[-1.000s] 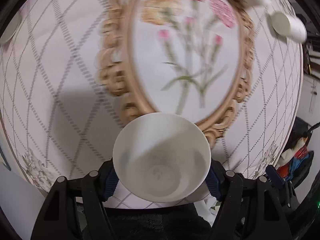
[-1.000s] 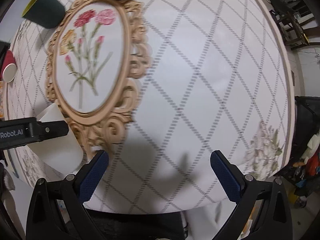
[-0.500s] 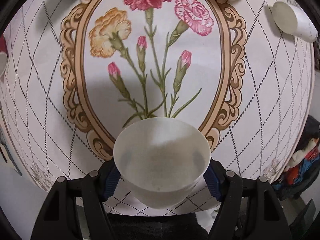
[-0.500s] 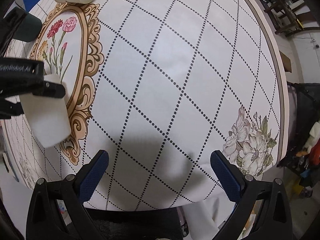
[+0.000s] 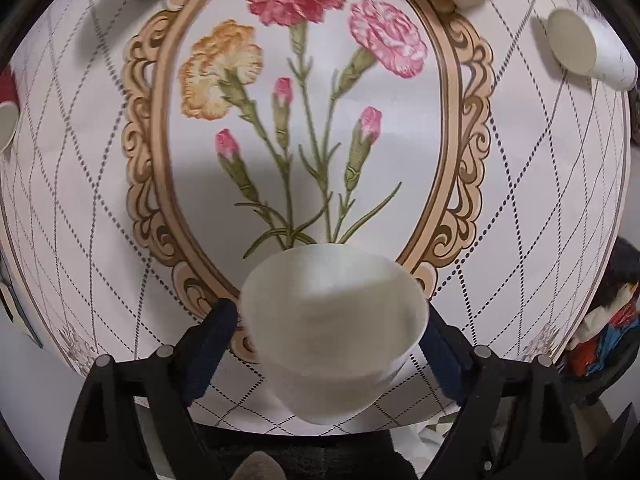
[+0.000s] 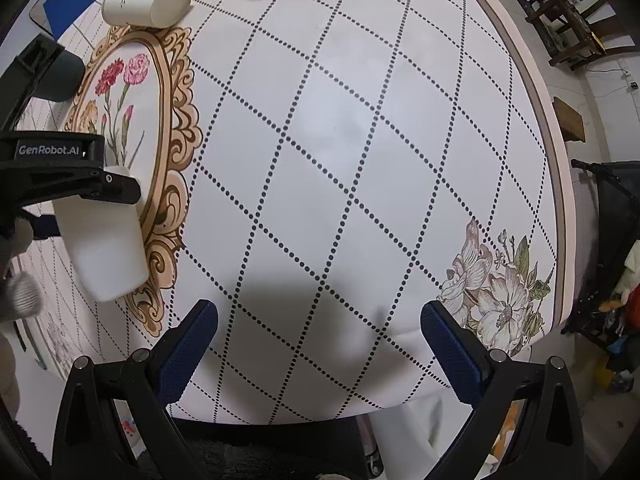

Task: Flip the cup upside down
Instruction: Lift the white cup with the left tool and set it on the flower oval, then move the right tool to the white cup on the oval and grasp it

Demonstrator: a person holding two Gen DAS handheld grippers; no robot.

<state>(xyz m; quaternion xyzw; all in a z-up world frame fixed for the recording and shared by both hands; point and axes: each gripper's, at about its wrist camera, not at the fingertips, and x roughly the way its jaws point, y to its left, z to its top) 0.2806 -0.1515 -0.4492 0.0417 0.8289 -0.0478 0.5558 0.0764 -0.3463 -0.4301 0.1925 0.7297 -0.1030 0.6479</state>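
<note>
The table (image 6: pixel 360 140) carries a white cloth with a dotted diamond grid and, at 12 o'clock in the left wrist view, a framed carnation print (image 5: pixel 304 112). The right gripper (image 6: pixel 319 334) hangs above the cloth, fingers spread wide, nothing between them. The left gripper (image 5: pixel 326 338) pinches the white cup (image 5: pixel 334 328) at 6 o'clock, raised off the table; the cup is motion-blurred. In the right wrist view this cup (image 6: pixel 106 252) appears at 9 o'clock. A white paper cup (image 5: pixel 588 52) lies on its side at 2 o'clock.
</note>
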